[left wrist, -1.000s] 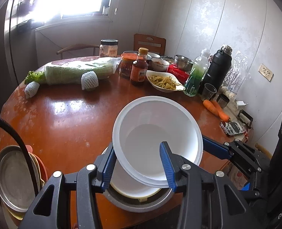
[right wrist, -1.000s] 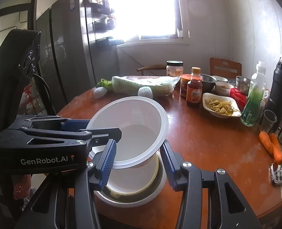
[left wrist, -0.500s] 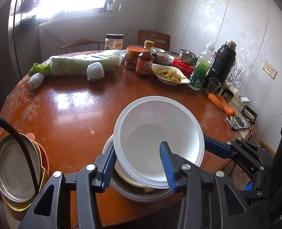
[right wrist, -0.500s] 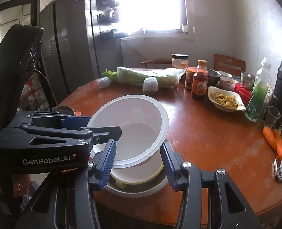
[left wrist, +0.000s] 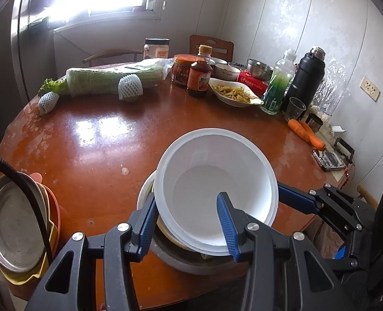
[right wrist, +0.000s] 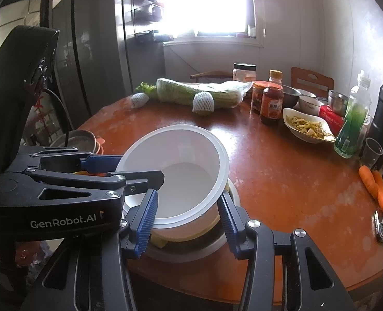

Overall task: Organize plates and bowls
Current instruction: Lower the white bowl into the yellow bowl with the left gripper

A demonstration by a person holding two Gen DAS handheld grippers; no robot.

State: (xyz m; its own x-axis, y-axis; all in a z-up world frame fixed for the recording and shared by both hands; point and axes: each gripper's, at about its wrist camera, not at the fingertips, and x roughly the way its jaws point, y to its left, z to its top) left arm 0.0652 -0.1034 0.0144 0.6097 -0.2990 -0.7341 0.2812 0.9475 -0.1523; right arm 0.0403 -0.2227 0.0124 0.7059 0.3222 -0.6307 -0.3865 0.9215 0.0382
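The white bowl (left wrist: 214,189) hangs tilted just above the bowl stack (left wrist: 191,259) at the counter (left wrist: 87,155) edge, with the left claw (left wrist: 188,223) and right claw (right wrist: 188,220) each clamped on its rim. Uneven release could tip it off.

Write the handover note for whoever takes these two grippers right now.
Left gripper: shut on the white bowl, near rim, one finger inside.
Right gripper: shut on the same bowl's rim at another side.
The bowl hangs tilted just over the bowl stack at the near table edge: a yellowish bowl inside a grey one.
Plate stack sits at the left edge, metal plate on top.
Done: plates piled, bowls partly nested.
Left: seat the white bowl in the stack and release both. Bowls among the bottles at the far side may still need collecting.
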